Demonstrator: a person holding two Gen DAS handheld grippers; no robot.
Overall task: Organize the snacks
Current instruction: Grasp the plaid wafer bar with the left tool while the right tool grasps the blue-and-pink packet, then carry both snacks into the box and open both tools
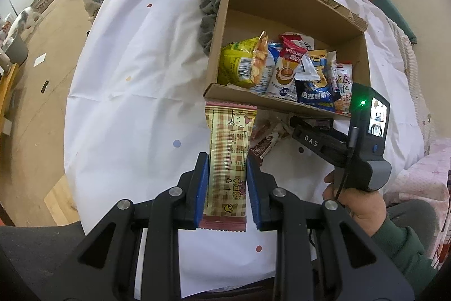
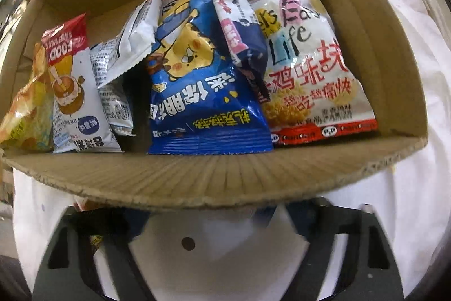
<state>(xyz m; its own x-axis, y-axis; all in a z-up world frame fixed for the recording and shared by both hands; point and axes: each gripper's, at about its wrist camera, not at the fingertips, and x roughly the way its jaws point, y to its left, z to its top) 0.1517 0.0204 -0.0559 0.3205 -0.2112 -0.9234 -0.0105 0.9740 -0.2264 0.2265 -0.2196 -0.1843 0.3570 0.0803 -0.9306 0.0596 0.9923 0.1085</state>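
Plaid snack bar [image 1: 229, 157] between left gripper [image 1: 227, 160] pads

"DAS" stands on the right gripper [image 1: 313, 141]. "FOOD" reads upside down on a red-topped packet [image 2: 76, 92]; "Life" on the white-and-red packet [image 2: 310, 61].

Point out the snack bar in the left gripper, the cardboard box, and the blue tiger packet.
plaid snack bar [image 1: 228, 160], left wrist view, wrapper middle.
cardboard box [image 1: 222, 27], left wrist view, left wall.
blue tiger packet [image 2: 203, 92], right wrist view, front face.
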